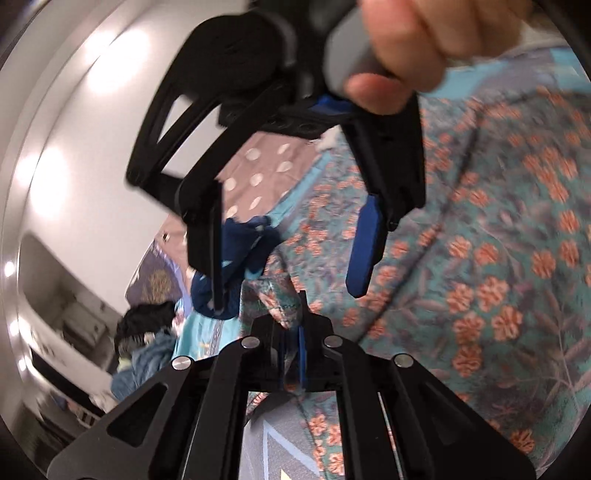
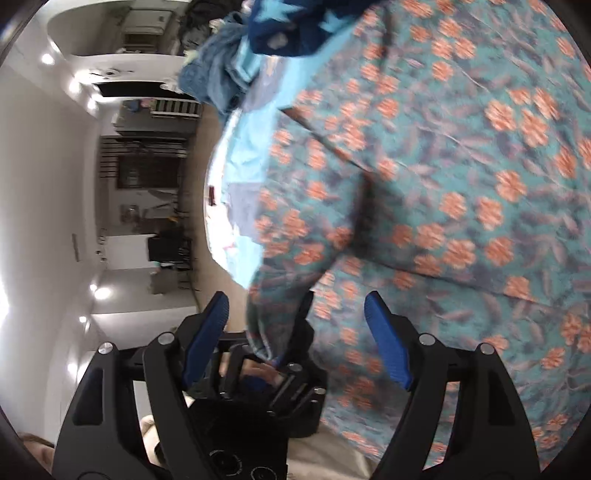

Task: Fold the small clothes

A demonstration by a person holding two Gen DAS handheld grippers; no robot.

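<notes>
Cloth with orange flowers on green [image 2: 424,206] fills the right side of both views, spread out and hanging in soft folds. The left gripper [image 1: 295,354], at the bottom middle of the left wrist view, has its fingers squeezed tight together, and a corner of the flowered cloth is pinched between them. The right gripper [image 2: 295,343] has its blue fingers wide apart at the bottom of the right wrist view. A hanging edge of the cloth drops down between them, but the pads do not press on it, so this gripper holds nothing. In the left wrist view the right gripper shows in the upper middle of the frame, held in a hand [image 1: 417,40]. A pile of other clothes [image 2: 266,33], dark blue and light blue, lies at the top of the right wrist view. The step in hand looks like getting hold of two corners so the cloth can be pulled flat. Next, I think the right fingers need to move onto the loose edge and close on it. Both views are blurry, so the exact edge is hard to see.
</notes>
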